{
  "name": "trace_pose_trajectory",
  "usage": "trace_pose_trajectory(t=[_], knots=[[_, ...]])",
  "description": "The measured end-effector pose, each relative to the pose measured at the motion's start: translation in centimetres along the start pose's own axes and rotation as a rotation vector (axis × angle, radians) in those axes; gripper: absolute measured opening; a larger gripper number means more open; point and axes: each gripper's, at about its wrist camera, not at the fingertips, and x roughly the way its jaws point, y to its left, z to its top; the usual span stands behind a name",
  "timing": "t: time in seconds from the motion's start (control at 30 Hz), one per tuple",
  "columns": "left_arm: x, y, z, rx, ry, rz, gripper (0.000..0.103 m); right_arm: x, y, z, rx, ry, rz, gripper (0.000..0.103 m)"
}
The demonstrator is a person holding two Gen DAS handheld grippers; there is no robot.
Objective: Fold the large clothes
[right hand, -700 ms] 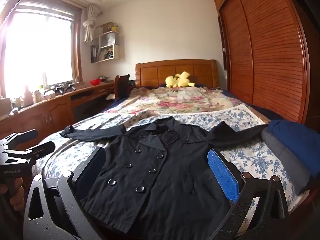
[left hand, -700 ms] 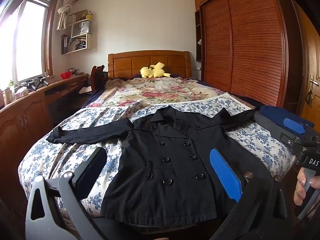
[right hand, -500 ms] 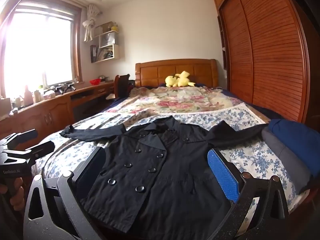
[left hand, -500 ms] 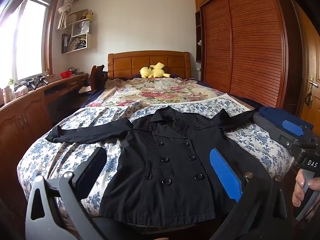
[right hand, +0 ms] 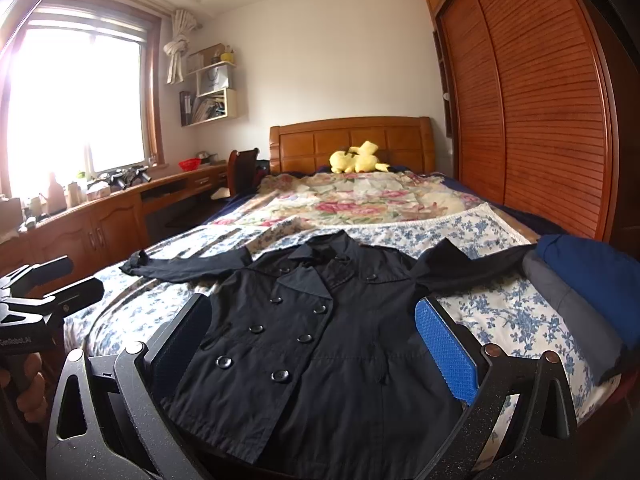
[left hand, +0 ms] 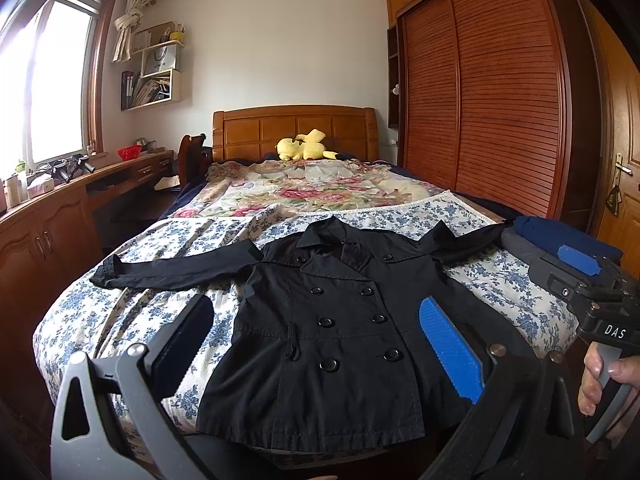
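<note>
A black double-breasted coat [left hand: 332,320] [right hand: 320,344] lies flat, front up, on the blue-flowered bedspread [left hand: 132,292] [right hand: 500,312], hem toward me and both sleeves stretched out sideways. My left gripper [left hand: 316,336] hovers open above the coat's lower half, nothing between its fingers. My right gripper [right hand: 312,336] is open too, over the coat's front. In the left wrist view the right gripper [left hand: 576,268] shows at the right edge with a hand on its handle. In the right wrist view the left gripper [right hand: 52,284] shows at the left edge.
Folded grey and blue clothes [right hand: 588,288] [left hand: 560,236] are stacked at the bed's right edge, by the coat's right sleeve. A yellow plush toy [left hand: 304,148] lies at the headboard. A wooden wardrobe [left hand: 488,96] lines the right wall, a desk [left hand: 60,208] the left.
Both views have shifted only slightly; the coat sits a touch lower in the left wrist view. Both grippers stay open and the coat lies untouched.
</note>
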Motion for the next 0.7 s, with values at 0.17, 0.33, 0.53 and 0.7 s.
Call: trace_pose_trajectory(t=[0.17, 0.33, 0.53, 0.7], knots=[[-0.2, 0.08, 0.1, 0.002, -0.003, 0.0, 0.103, -0.02, 0.05, -0.06, 0.0, -0.002, -0.001, 0.103], [-0.22, -0.43, 0.34, 0.002, -0.007, -0.002, 0.103, -0.05, 0.11, -0.05, 0.002, -0.002, 0.001, 0.103], [-0.77, -0.69, 0.55, 0.006, -0.016, -0.003, 0.103, -0.23, -0.18, -0.19, 0.003, -0.003, 0.002, 0.103], [-0.95, -0.51, 0.64, 0.004, -0.022, -0.005, 0.103, -0.26, -0.25, -0.02, 0.003, -0.008, 0.004, 0.103]])
